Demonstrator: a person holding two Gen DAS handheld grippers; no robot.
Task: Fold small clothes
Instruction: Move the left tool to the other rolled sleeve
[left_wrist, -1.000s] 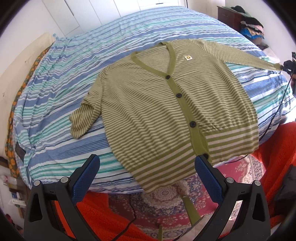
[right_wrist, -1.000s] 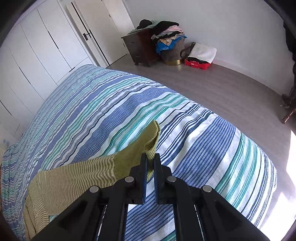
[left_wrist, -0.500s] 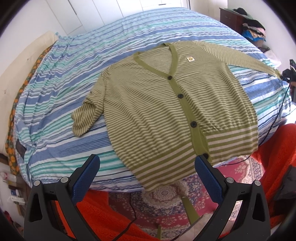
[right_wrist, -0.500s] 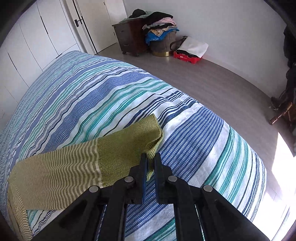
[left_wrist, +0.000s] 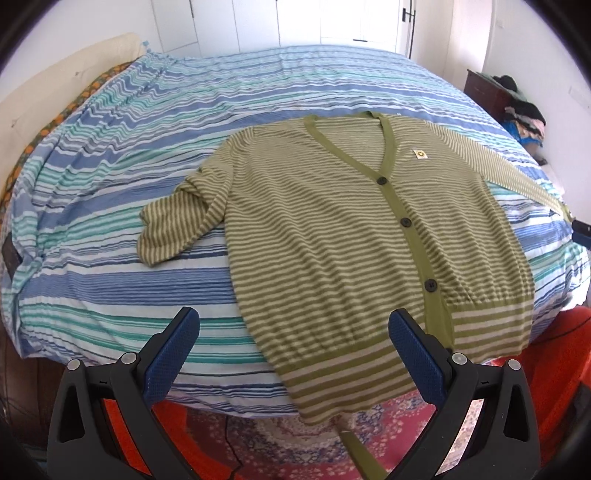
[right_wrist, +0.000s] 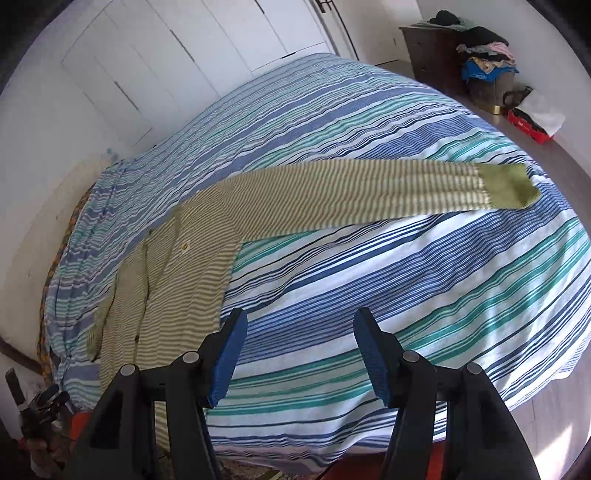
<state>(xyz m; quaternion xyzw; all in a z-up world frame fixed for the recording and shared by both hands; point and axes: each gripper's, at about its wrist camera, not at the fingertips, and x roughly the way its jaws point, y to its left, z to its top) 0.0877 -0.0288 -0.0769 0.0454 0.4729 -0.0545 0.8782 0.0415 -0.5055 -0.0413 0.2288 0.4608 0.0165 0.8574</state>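
Observation:
A green and cream striped cardigan (left_wrist: 354, 236) lies buttoned and face up on the striped bed (left_wrist: 155, 173). One sleeve (left_wrist: 173, 229) is crumpled beside its left side. The other sleeve (right_wrist: 354, 192) stretches straight out across the bed to its plain green cuff (right_wrist: 511, 186). My left gripper (left_wrist: 293, 339) hangs open over the cardigan's hem at the bed's near edge, holding nothing. My right gripper (right_wrist: 299, 350) has pulled back from the cuff; its jaws are opening with only bedspread showing between them. A small part of the right gripper (left_wrist: 583, 230) shows at the far right of the left wrist view.
White wardrobe doors (right_wrist: 192, 62) stand behind the bed. A dark dresser (right_wrist: 432, 55) and a basket piled with clothes (right_wrist: 487, 70) sit at the far right. An orange blanket (left_wrist: 554, 369) and patterned rug (left_wrist: 280, 435) lie below the bed's near edge.
My right gripper let go of the green cuff, opened, and swung back from it, leaving the sleeve stretched flat. The left gripper drifted lower and nearer the hem, still open.

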